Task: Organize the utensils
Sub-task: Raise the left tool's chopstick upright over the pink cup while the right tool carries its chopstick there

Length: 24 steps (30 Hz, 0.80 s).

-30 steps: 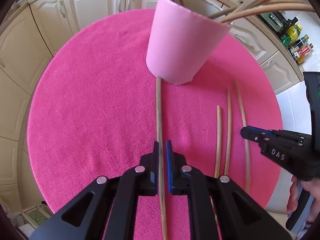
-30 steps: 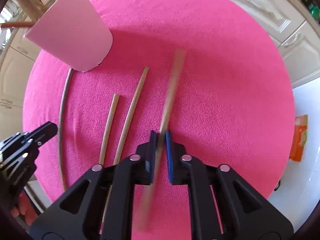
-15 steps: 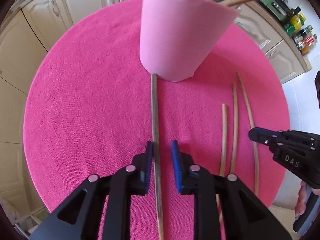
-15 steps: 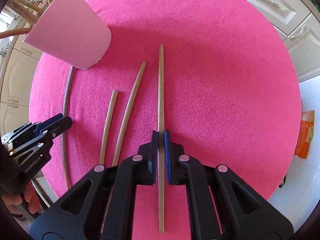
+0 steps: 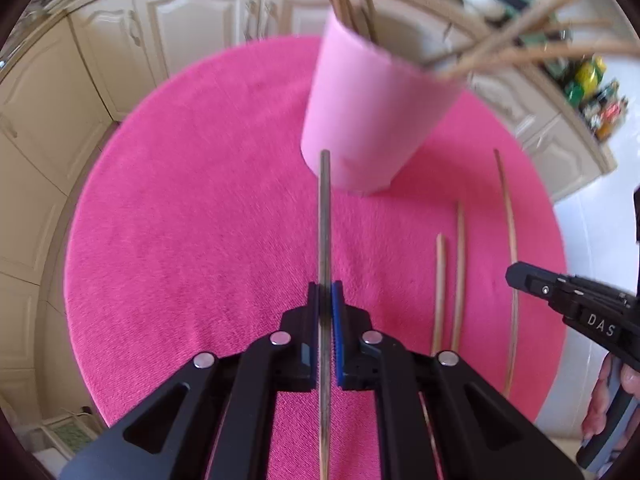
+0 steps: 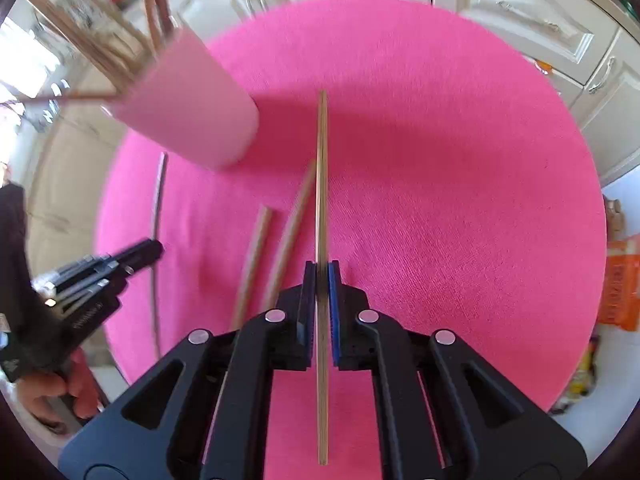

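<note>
Gripping: both grippers clamp one stick each above a round pink worktop [image 5: 192,216].
Left gripper [image 5: 325,292]: jaws narrow, pressed on a dark stick [image 5: 325,216] that runs straight away from the camera; its far tip shows in front of the cup's lower wall.
Right gripper [image 6: 321,270]: jaws narrow, pressed on a pale stick [image 6: 322,168] that runs away from the camera, its far tip over bare pink cloth, right of the cup.
Cup [image 5: 372,116]: pale pink, standing on the far part of the worktop, with many sticks [image 5: 516,46] fanning out of its mouth.
Loose sticks, left view: a short stick [image 5: 439,280] and a longer stick [image 5: 458,272] lie side by side on the right part of the worktop; a long curved stick [image 5: 509,240] lies further right, passing by the right gripper's tip.
Loose sticks, right view: the two lie left of the held pale stick, blurred.
Hand [image 6: 48,392]: a hand holds the left gripper's handle at the left edge of the right view.
Surroundings: cream cabinets [image 5: 192,28] ring the worktop.
</note>
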### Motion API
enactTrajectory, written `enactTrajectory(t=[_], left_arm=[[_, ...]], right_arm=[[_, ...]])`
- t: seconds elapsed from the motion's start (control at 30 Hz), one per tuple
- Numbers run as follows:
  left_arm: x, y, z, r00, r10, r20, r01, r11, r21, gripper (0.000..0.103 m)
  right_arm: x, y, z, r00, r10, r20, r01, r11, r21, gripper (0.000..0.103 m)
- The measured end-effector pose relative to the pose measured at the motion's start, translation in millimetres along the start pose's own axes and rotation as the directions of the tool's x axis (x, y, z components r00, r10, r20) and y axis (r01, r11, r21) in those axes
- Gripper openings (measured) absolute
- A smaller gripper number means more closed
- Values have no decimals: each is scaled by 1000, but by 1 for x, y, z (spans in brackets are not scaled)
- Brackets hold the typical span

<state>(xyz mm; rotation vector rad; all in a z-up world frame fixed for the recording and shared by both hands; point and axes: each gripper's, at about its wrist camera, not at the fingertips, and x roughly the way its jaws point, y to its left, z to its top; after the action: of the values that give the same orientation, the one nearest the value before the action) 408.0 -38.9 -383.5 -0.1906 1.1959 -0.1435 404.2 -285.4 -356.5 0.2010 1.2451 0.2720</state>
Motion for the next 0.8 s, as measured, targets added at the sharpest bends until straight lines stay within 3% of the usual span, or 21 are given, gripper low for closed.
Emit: enactTrajectory(t=[0.17,0.3,0.53,0.8], left_arm=[[-35,8,-7,990,-27,142,31,999,-29,6],[-66,9,-12,958,-70,280,80,996,-27,6],[-116,4,-6,876,-115,468,128,992,4,6],[-142,-16,11,794,-146,590,120,989,84,6]], right_arm=[[-37,11,-3,981,14,196,-10,1000,-22,6],[-66,30,-2,947,50,319,-39,998,-42,6],[-121,48,-2,842,135,523,-108,991,-81,6],[-154,84,4,730,212,649,-134,977,-168,6]])
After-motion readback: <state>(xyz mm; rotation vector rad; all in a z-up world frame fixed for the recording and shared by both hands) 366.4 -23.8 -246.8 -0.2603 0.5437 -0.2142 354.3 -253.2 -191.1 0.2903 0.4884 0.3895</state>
